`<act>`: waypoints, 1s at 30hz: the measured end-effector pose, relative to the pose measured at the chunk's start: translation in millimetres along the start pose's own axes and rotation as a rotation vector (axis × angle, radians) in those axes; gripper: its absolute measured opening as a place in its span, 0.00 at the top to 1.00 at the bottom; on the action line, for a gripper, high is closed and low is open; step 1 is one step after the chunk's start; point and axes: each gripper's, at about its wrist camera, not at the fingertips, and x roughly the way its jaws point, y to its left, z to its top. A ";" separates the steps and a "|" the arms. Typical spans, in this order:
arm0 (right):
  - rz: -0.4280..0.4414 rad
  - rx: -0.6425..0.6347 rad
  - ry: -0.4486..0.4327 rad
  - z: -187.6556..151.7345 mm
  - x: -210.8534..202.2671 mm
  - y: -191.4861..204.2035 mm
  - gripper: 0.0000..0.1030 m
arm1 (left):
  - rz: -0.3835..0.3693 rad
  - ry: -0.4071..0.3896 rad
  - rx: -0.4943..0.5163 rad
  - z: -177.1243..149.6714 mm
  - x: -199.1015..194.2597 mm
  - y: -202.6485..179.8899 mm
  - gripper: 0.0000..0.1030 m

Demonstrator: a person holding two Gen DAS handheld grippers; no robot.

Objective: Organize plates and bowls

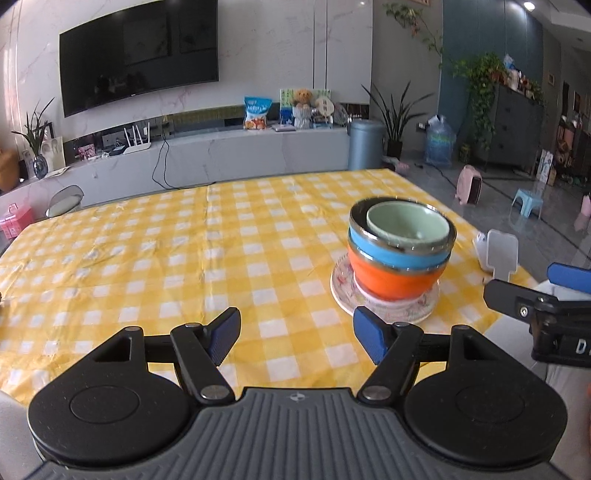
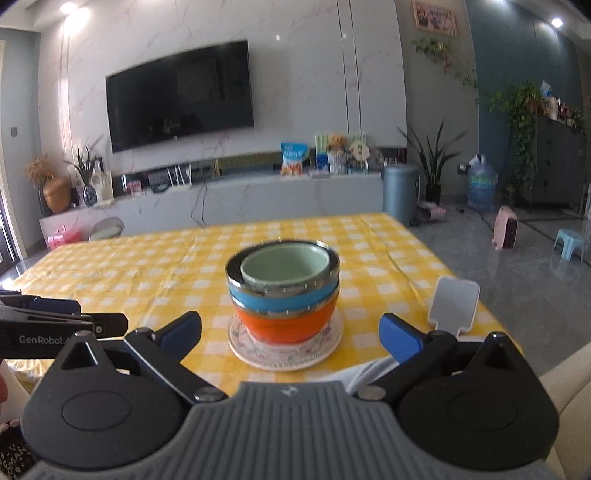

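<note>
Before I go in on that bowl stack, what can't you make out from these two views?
- Plate count and pattern: both views, orange bowl covers the middle, motion blur.
- Blue bowl interior: hidden by green bowl.
- White stand base: right wrist view, behind the right gripper.

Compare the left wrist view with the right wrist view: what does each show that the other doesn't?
Left wrist only: the white router on the TV console and the right claw entering from the right edge.

Right wrist only: the framed picture high on the wall, the brown vase at the console's left end, and the left claw entering from the left.

Both: the green bowl nested in the blue bowl and orange bowl on a patterned plate, the yellow checked tablecloth, and the white stand. Both claws are open and empty.
</note>
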 end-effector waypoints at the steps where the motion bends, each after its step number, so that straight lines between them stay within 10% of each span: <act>1: -0.001 0.005 0.011 0.6 2.5 -0.8 0.03 | 0.005 0.008 0.005 -0.7 1.2 -0.4 0.20; 30: 0.026 0.037 0.023 -4.1 8.8 -2.6 0.03 | 0.030 0.021 0.008 1.8 -4.7 2.7 0.20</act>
